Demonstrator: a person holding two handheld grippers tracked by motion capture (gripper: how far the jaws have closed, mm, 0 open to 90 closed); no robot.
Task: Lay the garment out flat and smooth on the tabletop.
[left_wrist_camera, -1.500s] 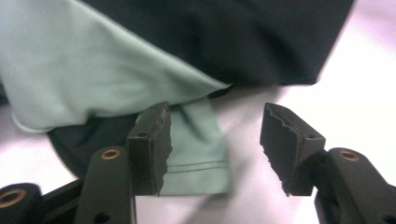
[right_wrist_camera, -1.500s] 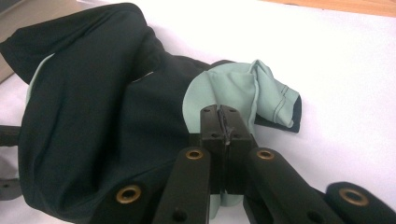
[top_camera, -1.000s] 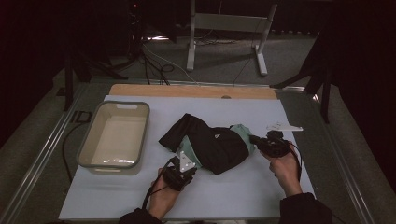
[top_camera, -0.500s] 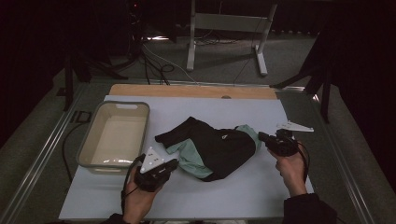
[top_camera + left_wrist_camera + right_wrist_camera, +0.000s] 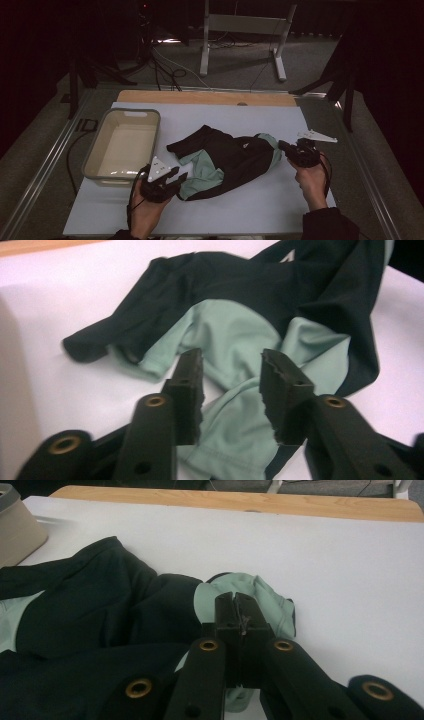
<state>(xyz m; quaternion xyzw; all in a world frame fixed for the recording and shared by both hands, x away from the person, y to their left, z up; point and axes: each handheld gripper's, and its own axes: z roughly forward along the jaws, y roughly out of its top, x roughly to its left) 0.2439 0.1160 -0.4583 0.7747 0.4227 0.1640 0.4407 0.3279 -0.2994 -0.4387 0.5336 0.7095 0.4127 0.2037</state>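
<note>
Readable text: none anywhere on the table.
Garment [image 5: 235,157]: a small pale mark on the black cloth, too tiny to make out.
Bin [image 5: 102,150]: plain walls, no label.

A black and mint-green garment [image 5: 227,160] lies crumpled across the middle of the high view, running from lower left to right of centre on the white tabletop [image 5: 270,120]. Black fabric covers most of it; green panels show at its lower left and at its bunched right end.
</note>
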